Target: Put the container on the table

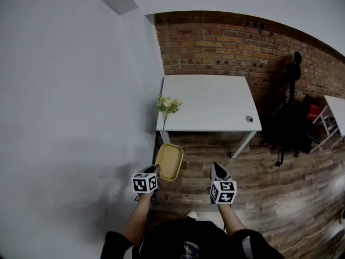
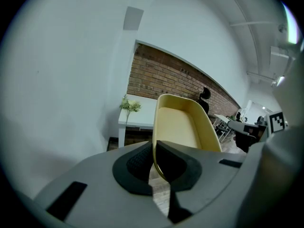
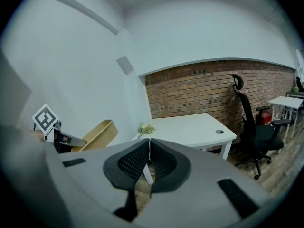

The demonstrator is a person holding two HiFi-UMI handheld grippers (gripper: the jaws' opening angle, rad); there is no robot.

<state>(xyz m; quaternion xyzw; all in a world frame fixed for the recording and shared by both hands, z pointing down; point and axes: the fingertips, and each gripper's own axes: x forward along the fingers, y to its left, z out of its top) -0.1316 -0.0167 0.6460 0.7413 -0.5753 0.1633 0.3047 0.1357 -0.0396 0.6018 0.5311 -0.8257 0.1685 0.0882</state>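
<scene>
A pale yellow plastic container (image 1: 169,161) hangs in the air over the wooden floor, short of the white table (image 1: 207,102). My left gripper (image 1: 156,169) is shut on its near rim; in the left gripper view the rim of the container (image 2: 183,125) is pinched between the black pads. My right gripper (image 1: 218,170) is shut and holds nothing, its pads meeting in the right gripper view (image 3: 149,158), where the container (image 3: 97,135) shows tilted at the left.
A small bunch of pale flowers (image 1: 168,105) stands at the table's near left corner. A round grommet (image 1: 249,119) sits near its right edge. A black office chair (image 1: 288,120) stands right of the table before the brick wall (image 1: 232,42). A white wall runs along the left.
</scene>
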